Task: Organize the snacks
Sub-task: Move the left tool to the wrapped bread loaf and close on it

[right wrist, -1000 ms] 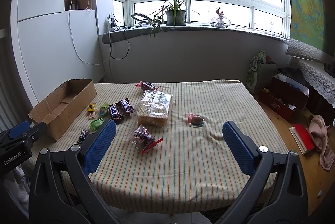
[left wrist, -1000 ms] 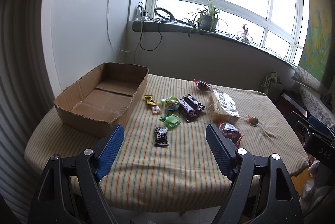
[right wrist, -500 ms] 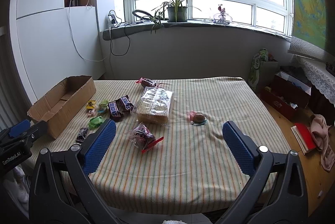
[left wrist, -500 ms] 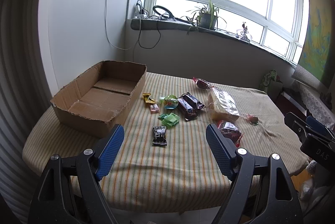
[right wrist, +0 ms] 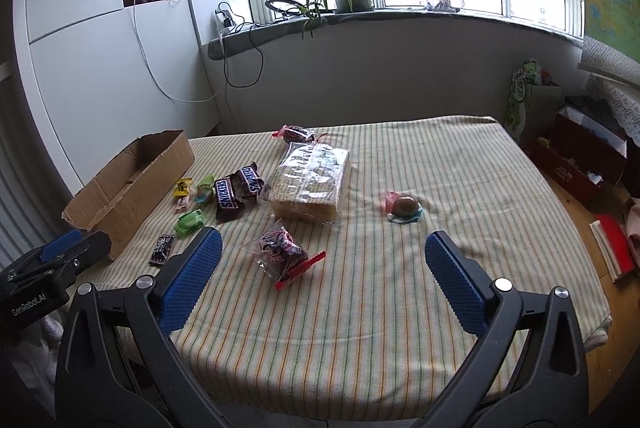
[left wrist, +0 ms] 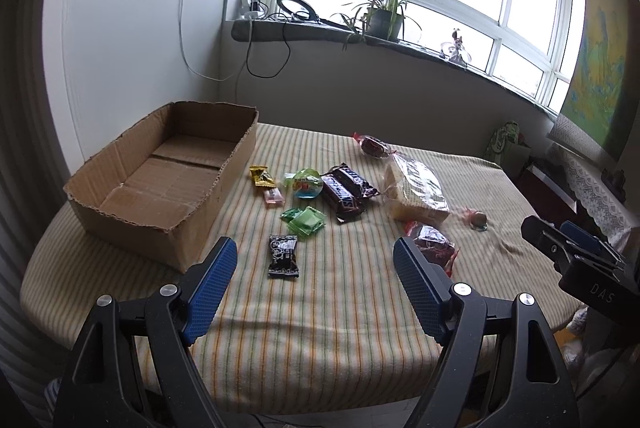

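Fingers on both grippers are standing spread wide with nothing between the blue pads. The left gripper is hovering over the near edge of the striped tablecloth, with a small black packet lying on the cloth just past its fingertips. The right gripper is hanging over the same near edge further right, and a clear bag of dark sweets with a red clip is sitting just ahead of its left finger.

Further out, the snacks are lying loose across the middle of the table: a green packet, two Snickers bars side by side and touching, a round green cup, a yellow packet with a pink one just beside it, a large bag of wafers, a dark wrapped sweet behind it, and a small brown sweet well apart to the right. The open cardboard box is standing at the left side of the table, near the yellow packet.
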`<action>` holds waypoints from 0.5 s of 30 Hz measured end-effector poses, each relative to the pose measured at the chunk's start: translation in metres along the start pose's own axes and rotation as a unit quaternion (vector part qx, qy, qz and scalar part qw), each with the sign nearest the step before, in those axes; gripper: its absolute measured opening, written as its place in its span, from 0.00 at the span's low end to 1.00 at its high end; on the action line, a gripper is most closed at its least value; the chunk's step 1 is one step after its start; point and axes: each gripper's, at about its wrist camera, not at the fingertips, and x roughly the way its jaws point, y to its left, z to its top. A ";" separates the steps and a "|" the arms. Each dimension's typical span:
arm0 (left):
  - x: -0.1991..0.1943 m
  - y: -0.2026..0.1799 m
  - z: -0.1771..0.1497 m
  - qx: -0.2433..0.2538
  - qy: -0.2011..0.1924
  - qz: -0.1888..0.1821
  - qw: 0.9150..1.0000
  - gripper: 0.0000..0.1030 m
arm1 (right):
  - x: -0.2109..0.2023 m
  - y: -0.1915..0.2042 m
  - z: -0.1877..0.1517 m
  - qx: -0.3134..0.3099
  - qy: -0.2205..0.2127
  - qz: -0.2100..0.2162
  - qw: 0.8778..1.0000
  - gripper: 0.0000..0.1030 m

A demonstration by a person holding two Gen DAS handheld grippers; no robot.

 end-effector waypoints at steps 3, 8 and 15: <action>0.012 0.000 0.002 -0.009 0.019 -0.025 0.999 0.78 | 0.014 -0.011 0.002 0.010 0.019 0.019 1.000 0.93; 0.040 -0.008 0.008 -0.020 0.056 -0.075 0.995 0.77 | 0.038 -0.029 0.017 0.026 0.050 0.059 0.997 0.93; 0.084 -0.019 0.027 -0.036 0.097 -0.136 0.985 0.69 | 0.081 -0.055 0.047 0.064 0.095 0.112 0.987 0.88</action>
